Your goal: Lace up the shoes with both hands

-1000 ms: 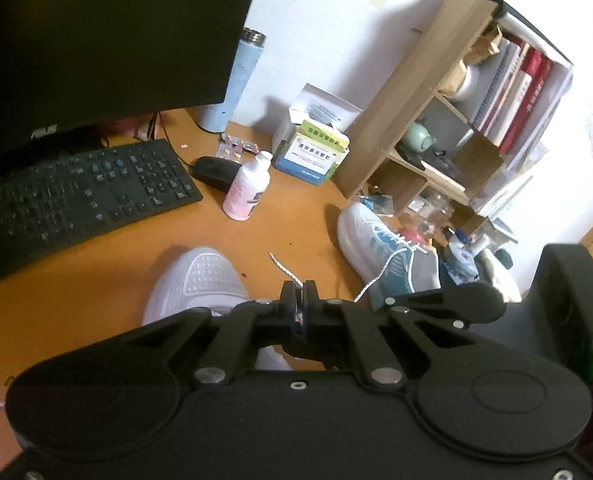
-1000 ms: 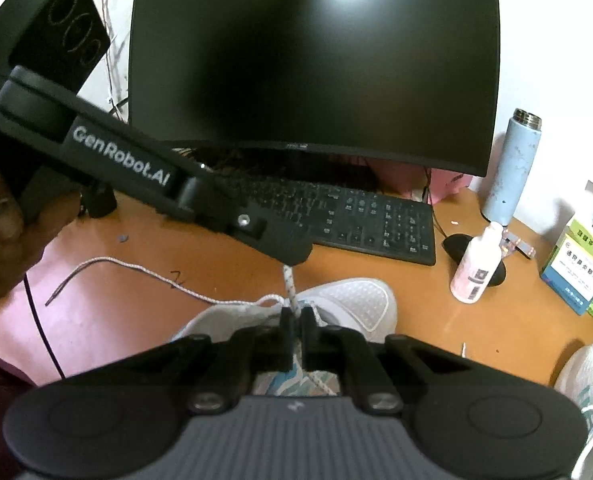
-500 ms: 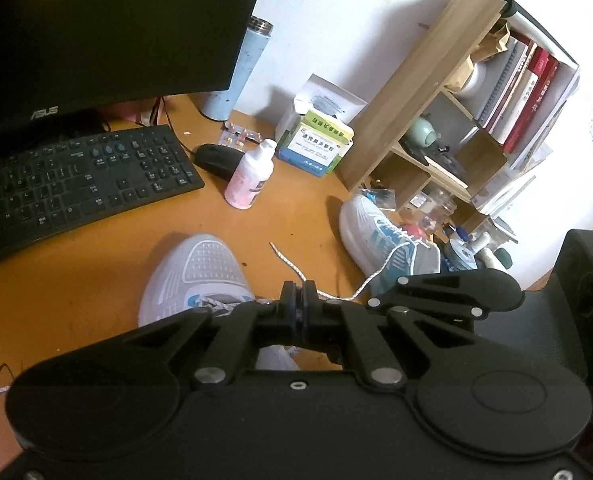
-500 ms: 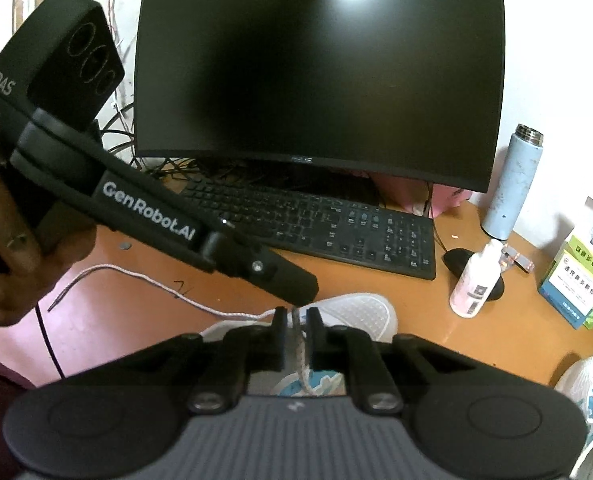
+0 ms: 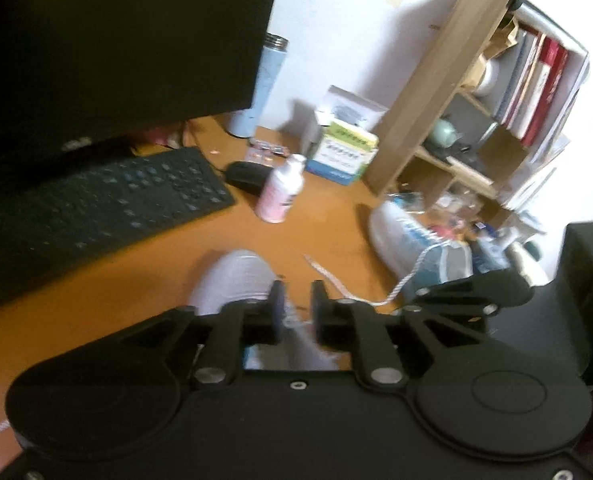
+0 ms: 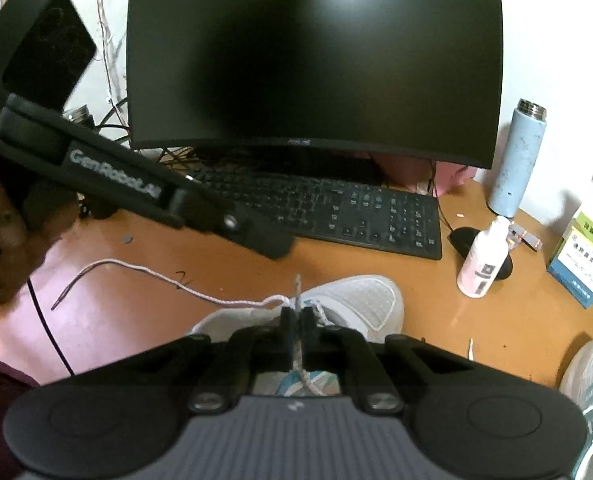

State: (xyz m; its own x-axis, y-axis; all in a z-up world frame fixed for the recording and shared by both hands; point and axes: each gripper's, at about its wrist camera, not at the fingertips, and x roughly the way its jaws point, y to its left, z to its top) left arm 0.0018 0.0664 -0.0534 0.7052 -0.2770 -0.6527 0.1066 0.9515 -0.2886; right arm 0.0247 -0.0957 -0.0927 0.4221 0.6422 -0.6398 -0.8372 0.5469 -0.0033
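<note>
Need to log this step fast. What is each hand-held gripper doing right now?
Left hand-held gripper: open, jaws just opening, nothing gripped.
Right hand-held gripper: closed on the shoelace.

Over the white shoe (image 5: 232, 280) on the orange tabletop (image 5: 108, 276), the left gripper (image 5: 296, 304) has just been opening; nothing sits between its fingers (image 5: 277, 308).

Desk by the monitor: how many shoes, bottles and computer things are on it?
Shoes: 2, the near white shoe and the far shoe.
Bottles: 2, blue flask, small white bottle.
Computer things: 3, monitor, keyboard, mouse.
Total: 7.
</note>
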